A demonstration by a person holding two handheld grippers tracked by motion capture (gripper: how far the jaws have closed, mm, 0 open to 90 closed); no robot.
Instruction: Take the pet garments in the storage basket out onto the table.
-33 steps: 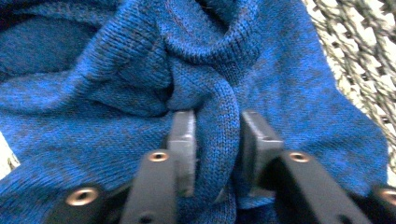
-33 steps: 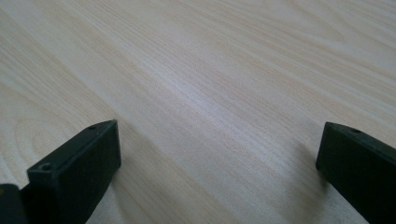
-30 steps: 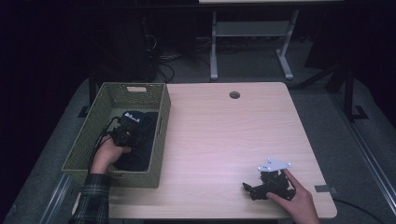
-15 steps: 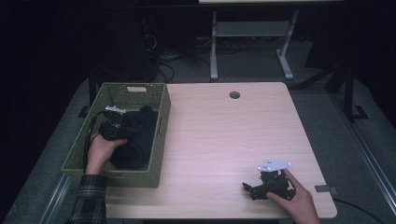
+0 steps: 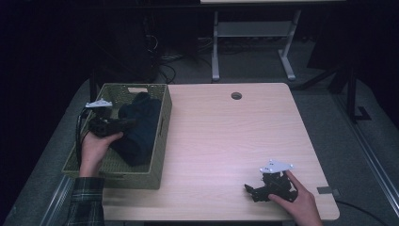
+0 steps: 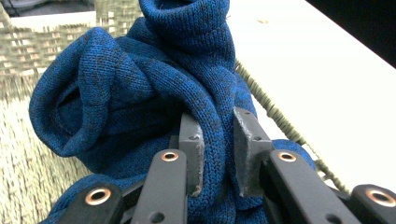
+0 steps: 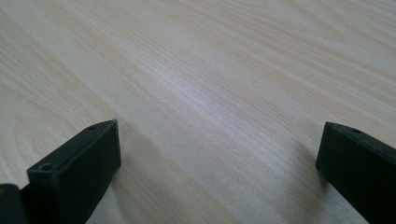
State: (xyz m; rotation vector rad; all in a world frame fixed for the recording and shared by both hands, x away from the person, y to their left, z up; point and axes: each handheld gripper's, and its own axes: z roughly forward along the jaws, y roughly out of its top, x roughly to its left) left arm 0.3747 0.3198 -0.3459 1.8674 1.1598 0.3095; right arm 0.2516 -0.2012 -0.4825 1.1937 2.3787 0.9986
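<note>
Left tongs (image 6: pixel 218 154), seen close in the left gripper view: jaws clamped on a thick fold of the blue knit garment (image 6: pixel 154 88), cloth bunched up above the grip. In the high view the same tongs (image 5: pixel 123 124) sit at left of frame over the woven green basket (image 5: pixel 162 136), with the garment (image 5: pixel 139 127) piled against the basket's right wall, part raised. The pinch on a fold, not an edge, looks chosen to lift the whole bundle out, judging by the rise.

Right tongs (image 5: pixel 251 192) rest low at lower right of the high view, on the tabletop (image 5: pixel 226 136). Jaws wide apart, nothing between them but bare wood grain (image 7: pixel 219 107). Likely parked, waiting to help once the garment reaches open surface.
</note>
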